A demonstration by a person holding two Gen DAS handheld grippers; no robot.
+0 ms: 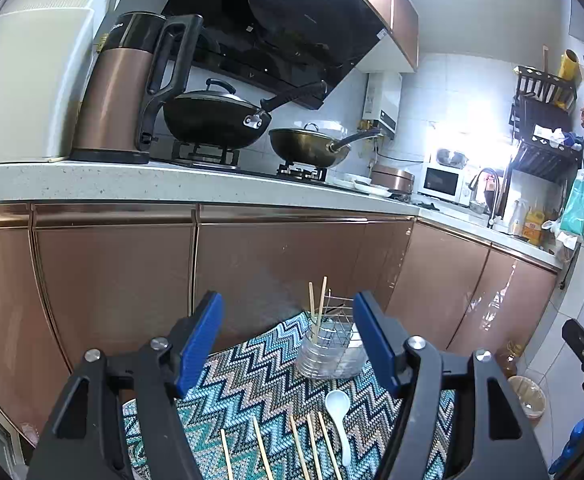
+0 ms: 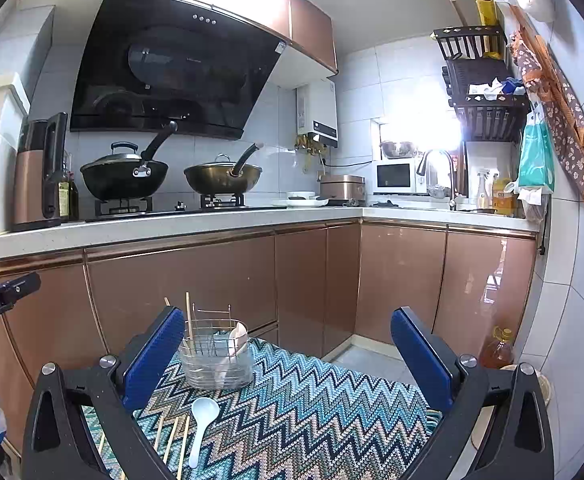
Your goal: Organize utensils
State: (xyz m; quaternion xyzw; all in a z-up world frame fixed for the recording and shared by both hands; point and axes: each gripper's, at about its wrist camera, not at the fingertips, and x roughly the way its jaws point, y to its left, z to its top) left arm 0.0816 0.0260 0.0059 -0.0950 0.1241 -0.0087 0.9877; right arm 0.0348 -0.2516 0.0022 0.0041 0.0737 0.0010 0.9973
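A clear utensil holder with a wire rack stands at the far end of a zigzag-patterned mat. Two chopsticks and a white spoon stand in the holder. Another white spoon lies on the mat, closer to me than the holder. Several loose chopsticks lie beside it. My left gripper hangs open above the mat, with nothing between its blue pads. My right gripper is also wide open and holds nothing.
Copper cabinet doors rise just behind the mat. The counter above carries a kettle, two woks, a microwave and a sink tap. An oil bottle stands on the floor at the right.
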